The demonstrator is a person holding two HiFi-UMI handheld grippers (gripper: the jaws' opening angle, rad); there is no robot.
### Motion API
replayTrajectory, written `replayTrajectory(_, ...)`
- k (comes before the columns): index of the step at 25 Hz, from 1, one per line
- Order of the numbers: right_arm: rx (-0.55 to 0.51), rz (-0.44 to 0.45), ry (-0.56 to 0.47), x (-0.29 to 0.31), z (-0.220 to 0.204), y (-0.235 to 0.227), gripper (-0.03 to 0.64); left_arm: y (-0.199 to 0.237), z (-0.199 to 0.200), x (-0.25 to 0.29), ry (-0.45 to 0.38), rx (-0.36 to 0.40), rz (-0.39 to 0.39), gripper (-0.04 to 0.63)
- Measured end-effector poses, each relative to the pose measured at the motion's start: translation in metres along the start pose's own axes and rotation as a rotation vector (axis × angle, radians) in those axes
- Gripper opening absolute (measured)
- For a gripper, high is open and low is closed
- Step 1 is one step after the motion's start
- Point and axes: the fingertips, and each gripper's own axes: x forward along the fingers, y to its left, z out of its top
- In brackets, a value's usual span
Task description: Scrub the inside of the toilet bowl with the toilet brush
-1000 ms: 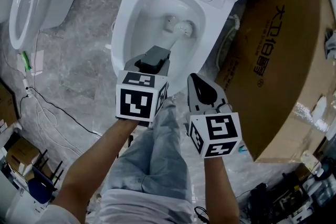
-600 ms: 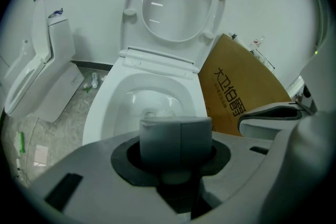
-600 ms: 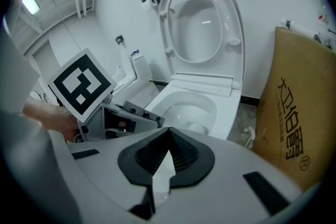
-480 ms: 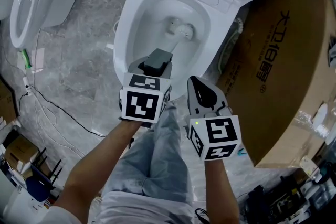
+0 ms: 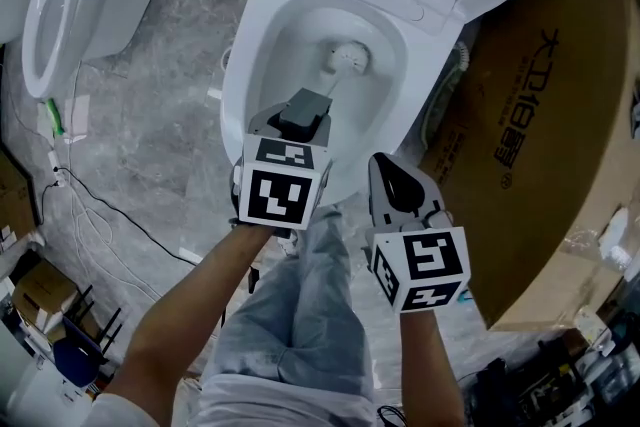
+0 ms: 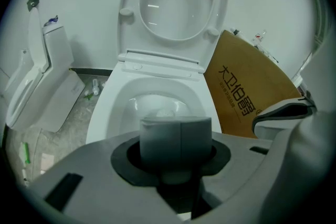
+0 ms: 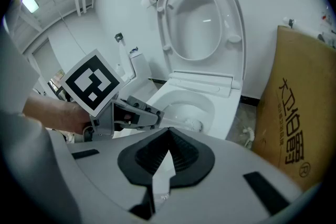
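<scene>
The white toilet bowl (image 5: 262,45) stands open, its lid raised. The brush head (image 5: 348,57) sits low inside the bowl near the drain, also showing in the right gripper view as a pale brush head (image 7: 193,124). My left gripper (image 5: 303,107) hovers over the bowl's front rim, shut on the brush's grey handle (image 6: 176,136). My right gripper (image 5: 388,165) hangs just right of it, outside the rim, its jaws shut with nothing between them. From the right gripper (image 7: 161,166) view the left gripper (image 7: 149,116) is at left centre.
A large cardboard box (image 5: 545,115) leans against the toilet's right side. A second toilet (image 5: 45,10) stands at far left, with cables (image 5: 90,205) trailing on the grey floor. The person's legs are below the grippers. Small clutter lies at the lower corners.
Both grippers have shifted slightly right. The brush head stays near the drain, having moved only a little inside the bowl. Both jaws hold the same state.
</scene>
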Motion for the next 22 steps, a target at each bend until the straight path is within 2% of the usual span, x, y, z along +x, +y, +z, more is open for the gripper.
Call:
replayTrajectory(9,-0.009,0.01,0.01,0.004,-0.002,0.002,-0.002,0.019,0.003,-0.001,-0.012,-0.021,0.028,0.156)
replayTrajectory(22,-0.027,0.028,0.014,0.003,-0.004,0.018,-0.002,0.056,-0.013,-0.018,-0.01,-0.063,0.088,0.156)
